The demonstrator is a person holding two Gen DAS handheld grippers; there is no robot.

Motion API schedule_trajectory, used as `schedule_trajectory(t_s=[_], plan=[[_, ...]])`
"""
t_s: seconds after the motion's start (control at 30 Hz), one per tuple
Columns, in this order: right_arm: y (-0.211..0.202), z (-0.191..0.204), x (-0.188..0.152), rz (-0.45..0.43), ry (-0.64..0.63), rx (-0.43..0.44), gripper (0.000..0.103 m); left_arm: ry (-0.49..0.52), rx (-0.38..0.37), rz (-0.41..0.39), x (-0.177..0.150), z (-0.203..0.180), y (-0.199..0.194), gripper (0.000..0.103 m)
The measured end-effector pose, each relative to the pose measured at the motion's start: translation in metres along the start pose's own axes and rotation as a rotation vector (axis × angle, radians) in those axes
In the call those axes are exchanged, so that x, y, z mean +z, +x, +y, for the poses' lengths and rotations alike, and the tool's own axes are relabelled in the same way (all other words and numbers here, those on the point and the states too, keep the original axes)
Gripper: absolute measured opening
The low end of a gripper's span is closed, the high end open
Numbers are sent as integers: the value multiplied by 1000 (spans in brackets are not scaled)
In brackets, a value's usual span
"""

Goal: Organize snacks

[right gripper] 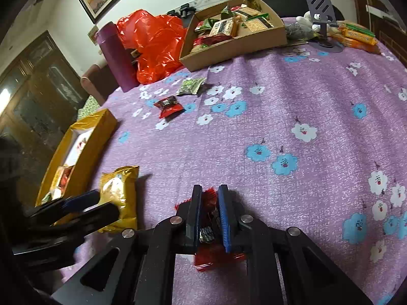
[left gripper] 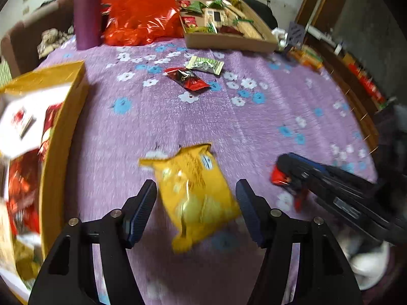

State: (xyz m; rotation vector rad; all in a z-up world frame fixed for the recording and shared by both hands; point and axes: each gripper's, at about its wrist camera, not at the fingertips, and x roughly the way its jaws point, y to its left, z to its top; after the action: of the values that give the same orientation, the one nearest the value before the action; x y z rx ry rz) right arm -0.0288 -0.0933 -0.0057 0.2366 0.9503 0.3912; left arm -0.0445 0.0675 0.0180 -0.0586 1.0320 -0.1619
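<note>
On the purple floral bench (right gripper: 279,96), the yellow snack packet (left gripper: 198,195) lies lengthwise between the wide-spread left tool (left gripper: 195,211), nearest the gold box (left gripper: 63,117), while the right tool (right gripper: 209,216) clamps a red wrapper (right gripper: 216,254).

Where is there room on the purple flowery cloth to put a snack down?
The widest bare patch of the purple flowered tablecloth lies right of the small red packet and green packet, below the brown cardboard tray. It's crowded near the yellow snack bag and gold box.
</note>
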Motion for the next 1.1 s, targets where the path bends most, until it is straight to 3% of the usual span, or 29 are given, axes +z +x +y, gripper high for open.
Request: schedule_trajectory(t_s=[0.07,0.17,0.2,0.23,0.27,0.43,0.5,0.53,0.6,0.8,0.97,1.1], plan=[[-1,1,-1,9,-3,27,34,45,37,-9,1,-8,7,70],[-7,9,-4,5,-41,3,56,102,82,-12,0,-18,10,70],[-9,12,-6,1,-55,-11,56,110,77,-25,-2,-18,8,63],[-11,15,-7,-2,-74,-23,56,115,72,-36,-3,-18,6,50],[-13,16,-9,-1,-83,-25,58,116,65,-41,-4,-17,4,46],[-12,23,-20,14,-157,-87,57,67,10,-45,-8,-4,-2,44],[-10,31,-24,15,-210,-141,45,45,-14,-49,-9,0,-3,44],[-9,34,-25,14,-225,-158,33,38,-22,-51,-10,1,-5,44],[-8,38,-26,10,-249,-173,29,19,-47,-63,-13,7,-12,44],[-20,40,-26,-13,-214,-139,28,-67,-124,-146,-19,40,-58,44],[-48,70,-17,-95,-259,-62,28,-171,-111,-235,-21,91,-101,44],[-58,104,-6,-104,-299,37,28,-261,-60,-283,-24,139,-119,45]])
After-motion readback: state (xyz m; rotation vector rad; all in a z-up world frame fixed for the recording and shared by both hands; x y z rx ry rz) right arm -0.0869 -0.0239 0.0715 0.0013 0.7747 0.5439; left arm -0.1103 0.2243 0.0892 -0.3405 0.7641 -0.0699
